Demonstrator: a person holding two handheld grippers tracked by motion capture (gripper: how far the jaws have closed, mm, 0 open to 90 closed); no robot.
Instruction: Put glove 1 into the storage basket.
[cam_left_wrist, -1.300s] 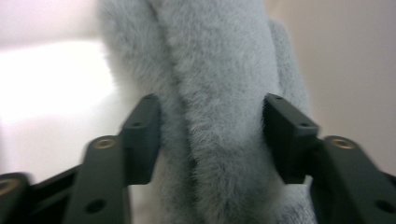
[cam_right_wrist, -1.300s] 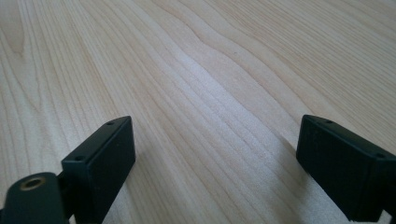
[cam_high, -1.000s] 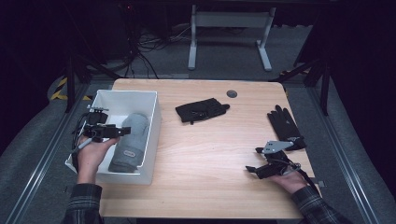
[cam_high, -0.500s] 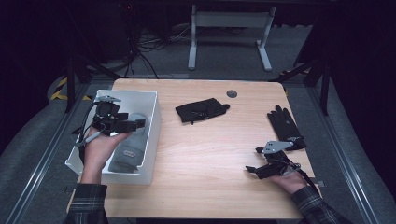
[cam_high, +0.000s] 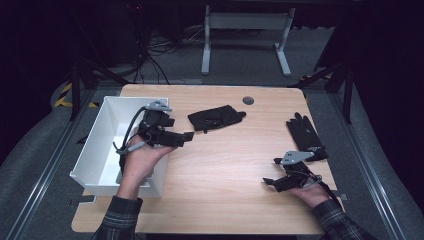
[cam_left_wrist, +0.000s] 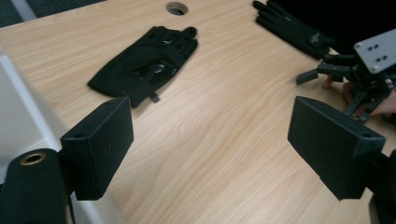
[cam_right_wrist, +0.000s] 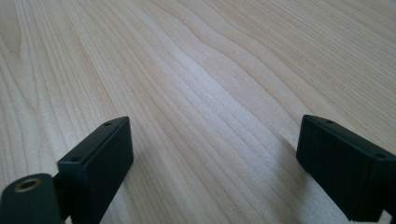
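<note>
Left gripper (cam_high: 187, 136) spread, just opening, empty, above white bin (cam_high: 100, 145) rim, black glove (cam_high: 216, 117) ahead

two gloves (cam_high: 216, 118) right of bin (cam_high: 102, 140)

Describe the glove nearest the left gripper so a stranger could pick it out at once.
Start at the white bin on the wooden table's left side. Just past its far right corner lies a black glove, fingers pointing right. Unlike the other glove near the right edge, it lies mid-table beside the round grommet hole.
</note>
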